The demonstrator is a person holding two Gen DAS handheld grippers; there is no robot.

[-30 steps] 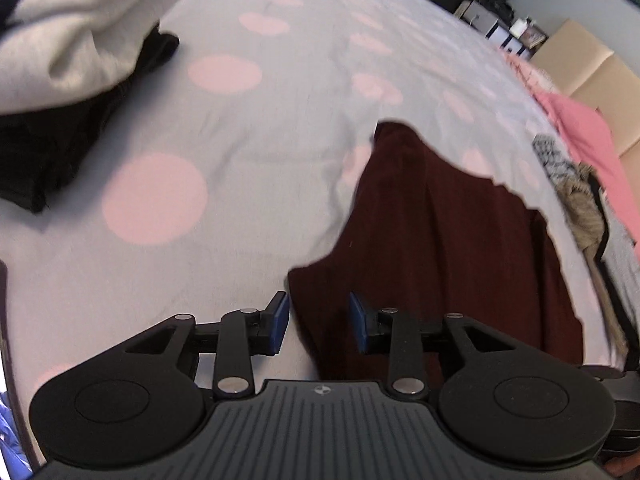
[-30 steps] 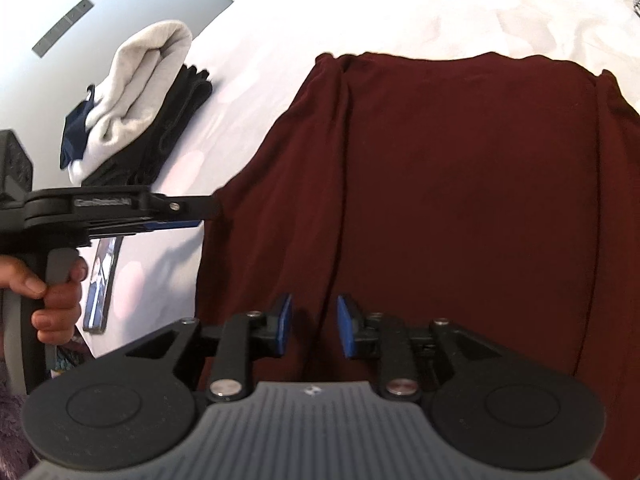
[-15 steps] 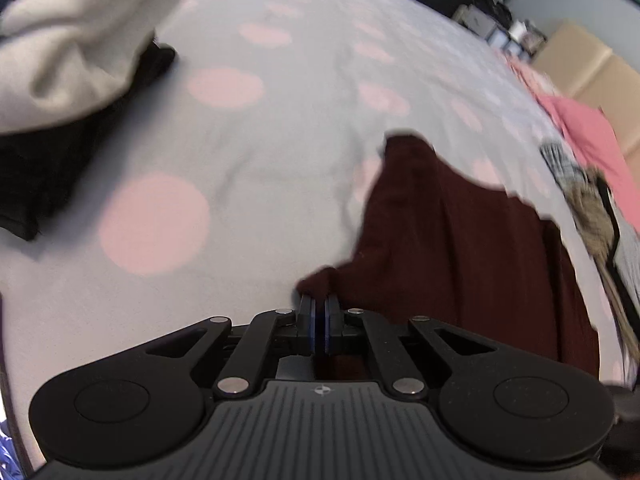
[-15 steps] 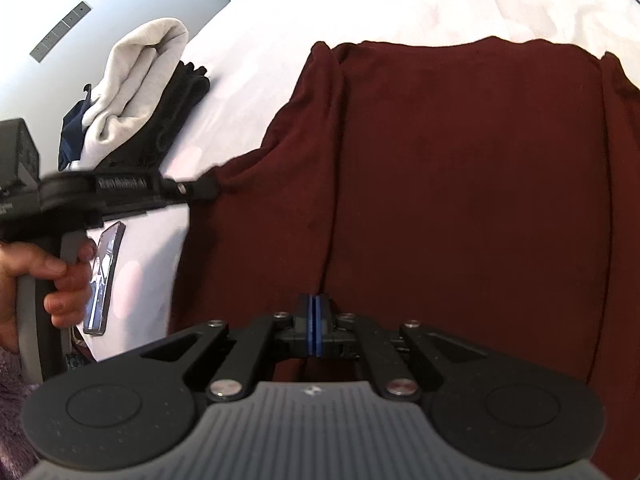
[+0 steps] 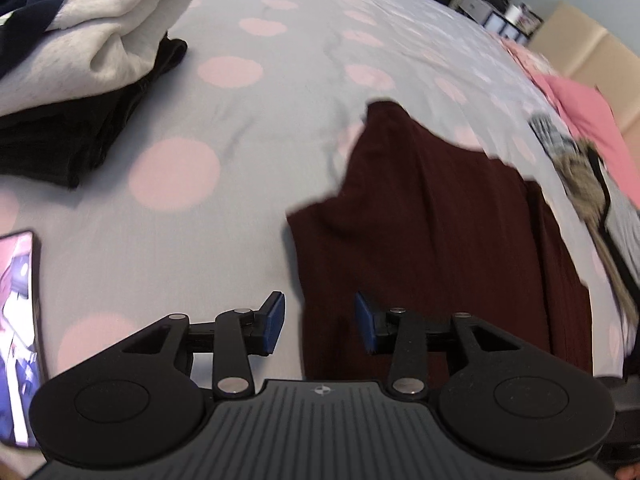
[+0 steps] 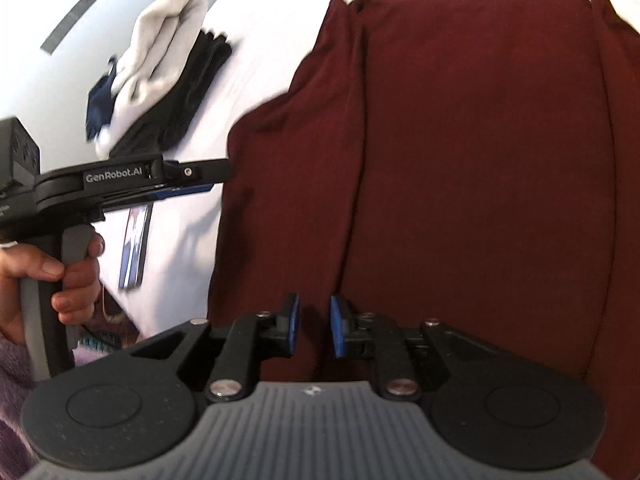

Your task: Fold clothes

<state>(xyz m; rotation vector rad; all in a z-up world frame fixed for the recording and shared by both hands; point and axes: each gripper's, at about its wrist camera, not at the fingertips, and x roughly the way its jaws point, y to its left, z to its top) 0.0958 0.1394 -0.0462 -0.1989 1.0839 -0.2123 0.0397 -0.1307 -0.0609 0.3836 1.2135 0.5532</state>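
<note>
A dark maroon garment lies spread on the pale bedspread with pink dots, its left side folded inward. My left gripper stands open at the garment's near left edge, nothing between its fingers. My right gripper is open over the near hem, with the cloth lying below its blue pads. In the right wrist view the left gripper shows from the side, held by a hand, its tips at the garment's left edge.
A folded stack of white, black and navy clothes sits at the far left. A phone lies on the bed near the left gripper. Pink and patterned clothes pile up at the right, with boxes beyond.
Both grippers were shut on the maroon garment's near edge half a second ago; both have now opened and let it go. The left gripper has drawn back toward the phone.
</note>
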